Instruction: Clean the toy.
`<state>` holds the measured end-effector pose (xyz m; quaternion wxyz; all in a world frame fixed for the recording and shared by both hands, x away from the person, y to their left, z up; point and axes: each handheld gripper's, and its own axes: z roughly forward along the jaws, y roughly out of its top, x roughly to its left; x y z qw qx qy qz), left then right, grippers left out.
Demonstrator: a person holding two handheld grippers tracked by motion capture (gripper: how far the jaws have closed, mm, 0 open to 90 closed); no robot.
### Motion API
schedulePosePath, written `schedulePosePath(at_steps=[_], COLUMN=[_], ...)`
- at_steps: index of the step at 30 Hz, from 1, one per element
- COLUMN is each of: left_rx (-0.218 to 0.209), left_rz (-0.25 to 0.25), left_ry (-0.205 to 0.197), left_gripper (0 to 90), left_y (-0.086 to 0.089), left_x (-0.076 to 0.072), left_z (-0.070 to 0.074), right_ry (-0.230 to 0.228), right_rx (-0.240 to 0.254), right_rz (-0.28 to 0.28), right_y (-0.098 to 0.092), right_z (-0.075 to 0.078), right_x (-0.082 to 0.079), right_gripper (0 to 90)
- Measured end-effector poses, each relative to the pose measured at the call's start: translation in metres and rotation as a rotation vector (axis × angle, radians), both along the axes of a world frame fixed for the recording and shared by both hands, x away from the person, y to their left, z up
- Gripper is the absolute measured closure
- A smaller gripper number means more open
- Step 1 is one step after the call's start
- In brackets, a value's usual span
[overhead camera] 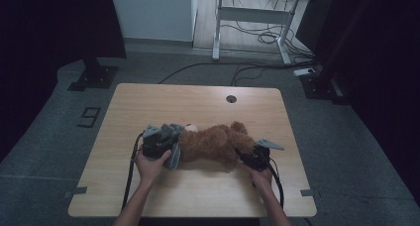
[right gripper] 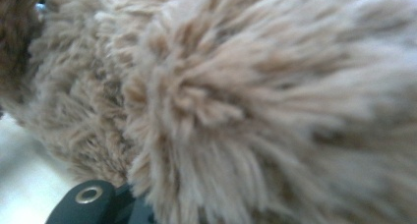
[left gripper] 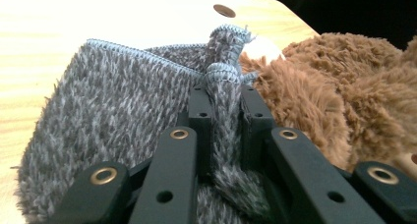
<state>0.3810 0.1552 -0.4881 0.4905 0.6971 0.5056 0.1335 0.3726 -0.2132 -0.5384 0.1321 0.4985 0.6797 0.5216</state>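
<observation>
**Left jaws pinch the grey knit, right jaws buried in brown fur**

Your left gripper (left gripper: 223,111) has its jaws pressed together on a fold of the grey knitted garment (left gripper: 113,121); the fabric runs up between the two black jaws and bunches above them at a stitched hem. The rest of the knit spreads away to the left of the jaws, lying on the counter (left gripper: 44,32). Just beside it, touching its edge, sits the brown plush bear (left gripper: 344,86).

Your right gripper (overhead camera: 250,159) is pushed into the bear's fur (right gripper: 236,101), which is tight against its camera. The jaws are hidden in the pile, so you cannot tell from the pictures how far they are closed or whether they pinch the plush.

From the high view, the bear (overhead camera: 213,144) lies on its side across the middle of the counter (overhead camera: 198,99), with the grey garment (overhead camera: 171,137) at its left end and your left gripper (overhead camera: 158,141) on it. Your right gripper meets the bear's right end.
</observation>
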Motion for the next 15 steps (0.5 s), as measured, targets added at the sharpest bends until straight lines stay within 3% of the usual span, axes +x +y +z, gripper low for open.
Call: schedulePosePath(at_steps=[4,9,12,15], left_rx=[0.009,0.002,-0.049,-0.051], left_rz=[0.001,-0.021,-0.044,-0.06], left_ry=[0.013,0.014,0.012,-0.033], left_gripper=[78.9,78.6,78.4,78.4], left_y=[-0.006,-0.002,0.006,0.004], left_x=[0.013,0.009,0.004,0.0], left_z=[0.005,0.008,0.02,0.041], right_ry=[0.002,0.008,-0.006,-0.004], right_rx=[-0.036,-0.037,-0.051,-0.052], right_rz=[-0.022,-0.011,0.004,0.017], right_y=[-0.002,-0.006,-0.008,-0.014], right_z=[0.001,0.0,0.001,0.0], right_x=[0.012,0.014,0.008,0.0], right_gripper=[70.5,70.4,70.0,68.8])
